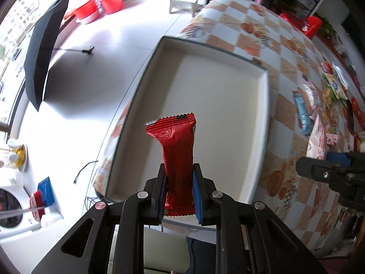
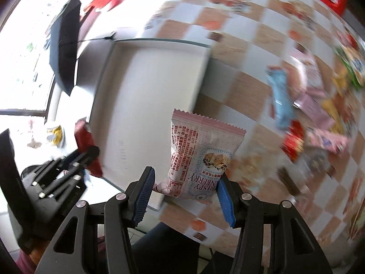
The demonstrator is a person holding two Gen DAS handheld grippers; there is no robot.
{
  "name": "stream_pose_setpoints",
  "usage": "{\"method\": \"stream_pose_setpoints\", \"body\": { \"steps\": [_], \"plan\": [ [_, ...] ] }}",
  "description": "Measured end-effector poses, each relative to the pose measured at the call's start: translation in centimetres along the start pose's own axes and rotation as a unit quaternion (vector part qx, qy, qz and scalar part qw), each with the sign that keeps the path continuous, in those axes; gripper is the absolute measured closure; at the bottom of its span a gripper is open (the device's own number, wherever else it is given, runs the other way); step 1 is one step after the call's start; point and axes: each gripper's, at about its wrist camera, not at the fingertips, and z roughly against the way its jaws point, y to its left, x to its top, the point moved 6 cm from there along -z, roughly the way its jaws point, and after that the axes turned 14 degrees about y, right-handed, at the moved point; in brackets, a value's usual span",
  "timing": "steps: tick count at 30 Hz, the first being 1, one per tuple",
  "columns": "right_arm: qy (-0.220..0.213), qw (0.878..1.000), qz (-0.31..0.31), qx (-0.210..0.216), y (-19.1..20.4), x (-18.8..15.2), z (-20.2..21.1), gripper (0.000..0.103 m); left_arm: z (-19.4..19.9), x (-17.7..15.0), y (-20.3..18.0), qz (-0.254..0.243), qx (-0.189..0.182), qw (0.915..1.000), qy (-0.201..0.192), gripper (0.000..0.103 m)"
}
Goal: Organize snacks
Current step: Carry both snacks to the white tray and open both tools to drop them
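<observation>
My left gripper (image 1: pixel 179 182) is shut on a red snack bar (image 1: pixel 176 150) and holds it upright over the near end of an empty white tray (image 1: pixel 262 118). My right gripper (image 2: pixel 184 187) is shut on a pink-and-white cranberry snack packet (image 2: pixel 196 155), held above the tray's right near corner (image 2: pixel 159 196). In the right wrist view the left gripper (image 2: pixel 91 153) with its red bar (image 2: pixel 85 141) shows at the left. In the left wrist view the right gripper's body (image 1: pixel 330 173) shows at the right edge. Several loose snack packets (image 1: pixel 319 105) lie on the table's right side; they also show in the right wrist view (image 2: pixel 314 114).
The table has an orange-and-white checked cloth (image 1: pixel 262 34). An open black umbrella (image 1: pixel 43 54) and red buckets (image 1: pixel 100 4) stand on the white floor to the left. A red basket (image 1: pixel 305 22) sits at the table's far end.
</observation>
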Motion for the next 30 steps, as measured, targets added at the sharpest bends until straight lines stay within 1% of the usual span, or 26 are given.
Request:
{"method": "stream_pose_setpoints", "body": {
  "steps": [1,6,12,17,19,20,21,22,23,24,25,27,30],
  "plan": [
    [0.004,1.000,0.012,0.001,1.2,0.5,-0.2,0.048,-0.3,-0.1,0.4,0.005,0.001,1.0000,0.004,0.081],
    [0.027,0.998,0.052,-0.005,4.6,1.7,-2.0,0.048,-1.8,-0.6,2.0,0.023,0.004,0.9995,0.022,0.081],
    [0.051,0.997,0.063,0.000,5.7,3.2,-3.7,0.048,-2.8,-0.7,2.8,0.031,0.005,0.9988,0.037,0.081],
    [0.061,0.996,0.070,0.006,6.6,3.7,-4.5,0.048,-3.4,-0.5,2.4,0.022,0.008,0.9987,0.044,0.081],
    [0.063,0.995,0.072,0.011,6.7,3.8,-4.7,0.048,-3.6,-0.4,2.0,0.017,0.011,0.9987,0.048,0.079],
    [0.064,0.995,0.072,0.015,6.8,3.8,-4.7,0.046,-3.7,-0.4,1.8,0.014,0.015,0.9985,0.050,0.077],
    [0.066,0.995,0.072,0.019,6.7,3.7,-4.7,0.045,-3.8,-0.5,1.7,0.013,0.017,0.9985,0.051,0.069],
    [0.066,0.995,0.070,0.019,6.6,3.7,-4.8,0.036,-3.7,-0.5,1.5,0.011,0.019,0.9985,0.050,0.052],
    [0.066,0.996,0.066,0.017,6.4,3.8,-4.8,0.023,-3.5,-0.5,1.4,0.011,0.023,0.9986,0.047,0.042],
    [0.064,0.996,0.062,0.016,6.2,3.8,-4.7,0.017,-3.3,-0.5,1.2,0.010,0.028,0.9988,0.040,0.028],
    [0.059,0.997,0.056,0.015,5.8,3.7,-4.5,0.010,-3.0,-0.5,1.2,0.011,0.031,0.9989,0.034,0.024],
    [0.056,0.997,0.047,0.014,5.2,3.8,-4.3,0.010,-2.6,-0.4,0.8,0.005,0.041,0.9988,0.027,0.024],
    [0.054,0.998,0.019,0.001,3.4,3.8,-4.2,0.010,-2.5,-0.2,0.3,-0.003,0.042,0.9987,0.029,0.024]
  ]
}}
